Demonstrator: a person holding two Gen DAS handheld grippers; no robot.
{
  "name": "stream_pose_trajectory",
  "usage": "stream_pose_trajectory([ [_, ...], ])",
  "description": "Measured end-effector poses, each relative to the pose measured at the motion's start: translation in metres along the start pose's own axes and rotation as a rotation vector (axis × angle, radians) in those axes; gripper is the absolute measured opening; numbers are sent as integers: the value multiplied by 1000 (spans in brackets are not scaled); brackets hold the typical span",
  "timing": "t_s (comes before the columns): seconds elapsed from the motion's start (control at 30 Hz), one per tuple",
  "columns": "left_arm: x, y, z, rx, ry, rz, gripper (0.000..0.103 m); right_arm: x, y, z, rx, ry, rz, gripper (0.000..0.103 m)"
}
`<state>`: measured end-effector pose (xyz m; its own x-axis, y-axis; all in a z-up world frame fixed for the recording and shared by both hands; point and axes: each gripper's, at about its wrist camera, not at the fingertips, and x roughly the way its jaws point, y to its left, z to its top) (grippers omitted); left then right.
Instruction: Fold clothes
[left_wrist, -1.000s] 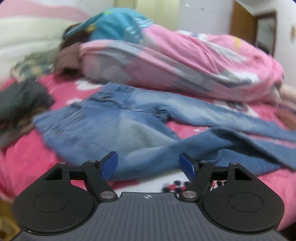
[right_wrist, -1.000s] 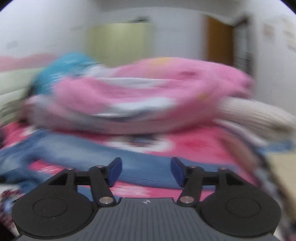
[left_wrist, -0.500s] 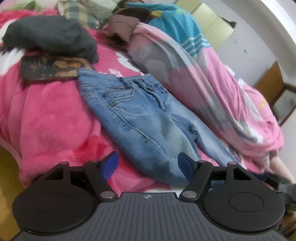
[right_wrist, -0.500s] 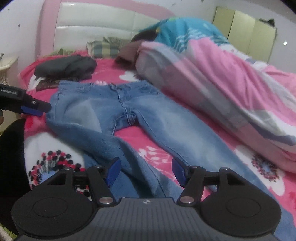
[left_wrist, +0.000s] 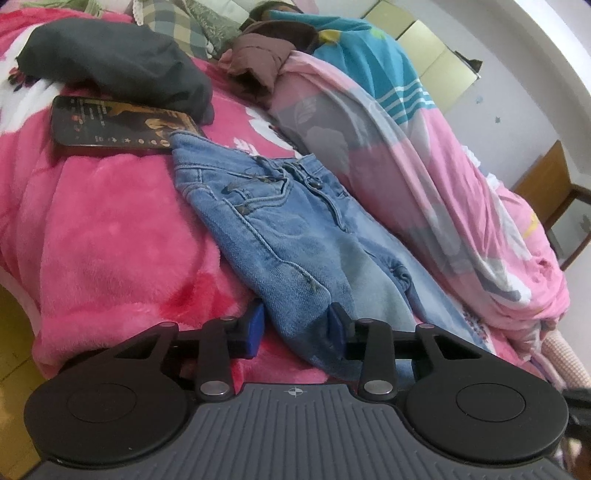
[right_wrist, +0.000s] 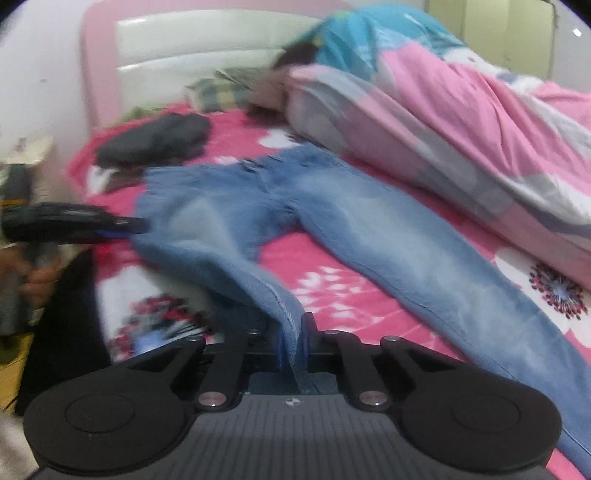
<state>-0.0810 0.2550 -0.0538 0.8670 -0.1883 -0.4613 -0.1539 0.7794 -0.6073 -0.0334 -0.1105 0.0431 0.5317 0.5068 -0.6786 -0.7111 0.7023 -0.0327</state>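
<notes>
I have the pair of faded light-blue denim jeans (right_wrist: 332, 221) spread flat on the pink floral fleece bedspread (left_wrist: 110, 240), waistband toward the white padded headboard (right_wrist: 203, 40), legs running toward the foot of the bed. A pink-and-grey patterned quilt (left_wrist: 424, 184) lies just beside the far leg.

Left gripper (left_wrist: 295, 325): jaws have just been closing and now sit partly closed around the near side seam at hip level; the denim fills the gap and both blue pads appear to press on it.

Right gripper (right_wrist: 295, 343): jaws have just been closing and are now nearly together, pinching a raised ridge of the near leg's outer edge.

Governing relation: both holds lie on the same near long edge, left gripper nearer the waistband, right gripper further down the leg. The long axis of the jeans runs across my reach, and the far leg lies beyond it toward the quilt. I judge the coming move to be a carry of the near leg over onto the far leg.
</notes>
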Motion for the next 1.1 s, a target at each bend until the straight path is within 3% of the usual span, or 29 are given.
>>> stream_pose_trajectory([
  [0.13,1,4,3,-33,7,-15,37,-22,24,-17,-54,36,83,9],
  [0.3,2,6,5,-56,5,-29,37,5,49,-46,-81,175,173,12],
  [0.43,-1,10,8,-76,1,-47,41,15,59,-44,-137,263,228,36],
  [0.5,-2,14,10,-95,-9,-57,43,1,56,-29,-137,224,320,37],
  [0.57,-4,19,13,-113,-27,-59,49,-12,45,-8,-88,167,450,52],
  [0.63,-5,22,19,-120,-47,-40,51,-14,29,14,-21,104,505,62],
  [0.77,0,24,32,-120,-59,17,52,17,-12,49,212,62,462,70],
  [0.9,15,24,41,-114,-70,77,52,82,-51,62,439,162,379,68],
  [1.03,24,27,44,-108,-91,112,42,142,-63,60,473,262,313,55],
  [1.1,26,26,44,-87,-99,122,37,159,-61,59,453,281,320,51],
])
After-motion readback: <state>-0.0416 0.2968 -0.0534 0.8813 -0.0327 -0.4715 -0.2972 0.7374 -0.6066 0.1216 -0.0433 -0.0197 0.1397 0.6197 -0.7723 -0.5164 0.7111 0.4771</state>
